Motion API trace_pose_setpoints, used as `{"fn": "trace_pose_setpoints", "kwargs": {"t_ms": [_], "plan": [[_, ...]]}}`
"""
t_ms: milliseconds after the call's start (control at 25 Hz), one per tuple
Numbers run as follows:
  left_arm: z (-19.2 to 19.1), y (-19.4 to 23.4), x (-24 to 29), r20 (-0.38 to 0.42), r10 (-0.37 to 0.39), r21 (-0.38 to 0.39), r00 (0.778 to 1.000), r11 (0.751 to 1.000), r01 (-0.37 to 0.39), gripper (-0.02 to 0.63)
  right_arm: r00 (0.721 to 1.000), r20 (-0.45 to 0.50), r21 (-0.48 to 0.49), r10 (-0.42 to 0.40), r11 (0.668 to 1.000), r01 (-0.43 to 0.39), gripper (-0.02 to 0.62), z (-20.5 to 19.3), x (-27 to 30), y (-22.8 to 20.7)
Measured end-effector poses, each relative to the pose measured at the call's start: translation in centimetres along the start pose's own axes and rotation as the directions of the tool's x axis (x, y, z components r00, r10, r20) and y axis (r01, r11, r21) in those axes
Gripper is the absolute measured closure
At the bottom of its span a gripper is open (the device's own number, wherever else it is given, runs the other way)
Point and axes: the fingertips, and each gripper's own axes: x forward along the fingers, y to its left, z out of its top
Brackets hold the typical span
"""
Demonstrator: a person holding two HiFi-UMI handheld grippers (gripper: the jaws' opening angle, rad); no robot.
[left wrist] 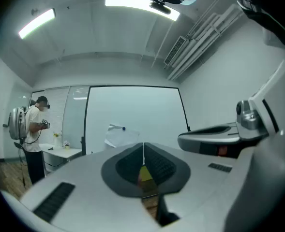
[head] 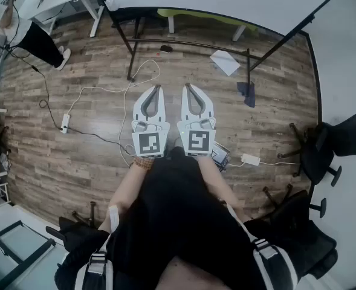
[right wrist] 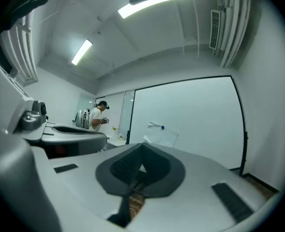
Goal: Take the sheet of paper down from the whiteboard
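Presently both tools are idle and the task has not begun. The left tongs [left wrist: 143, 146] are closed: the dark pads meet along a thin seam with nothing between them. The right tongs [right wrist: 142, 148] are likewise closed and empty. In the head view the two sit side by side in front of the person, held level over the wooden floor [head: 75, 132].

The sheet of paper [right wrist: 160, 135] is on the whiteboard [right wrist: 200, 115], pinned by a small blue magnet [right wrist: 162, 127] near its upper edge. It sits in the lower half of the board, nearer the left edge than the right edge, and well apart from both tools.

Deciding relation: the sheet lies straight ahead of the tongs and a little above their tips.
- From the right gripper view it shows just above and slightly right of the pad seam.
- From the left gripper view it shows above and further off to the left of the seam.
- Judgement: the right tongs line up more closely with the sheet. Which is nearer in reach cannot be settled from these views.

The sheet hangs askew, its upper edge sloping down toward the right. The visible part runs wider than tall, so its long axis appears to lie across the board. Its lower margin is partly cut off by the tool body in the left gripper view.

Judgement: both tools must go forward to the board, and one must open before any hold on a free edge is possible.
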Motion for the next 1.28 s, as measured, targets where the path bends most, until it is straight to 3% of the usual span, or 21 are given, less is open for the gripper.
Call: {"fn": "trace_pose_setpoints", "kwargs": {"t_ms": [120,280,600,920,1280], "plan": [[-0.2,-0.1,0.0,0.012,0.018,-0.012,1.000,1.000,-0.018,0.591,1.000,0.025,0.030,-0.006,1.000,0.005,0.595,0.3,0.1,-0.1],[-0.8,0.3,0.7,0.010,0.027,-0.037,1.000,0.999,-0.027,0.591,1.000,0.006,-0.017,-0.004,1.000,0.004,0.595,-0.2,0.8,-0.1],[-1.5,1.3,3.8,0.017,0.011,-0.052,1.000,0.999,-0.010,0.591,0.999,-0.004,-0.012,-0.032,0.999,0.032,0.595,-0.8,3.4,-1.7],[-2.0,4.4,8.6,0.019,-0.003,-0.078,1.000,0.997,0.004,0.591,0.999,0.018,-0.071,-0.026,0.997,0.027,0.595,0.1,8.7,-1.6],[-3.5,9.4,14.7,0.008,-0.027,-0.112,1.000,0.993,0.028,0.594,0.998,-0.039,-0.118,-0.059,0.992,0.054,0.595,-0.4,15.6,-1.5]]}}
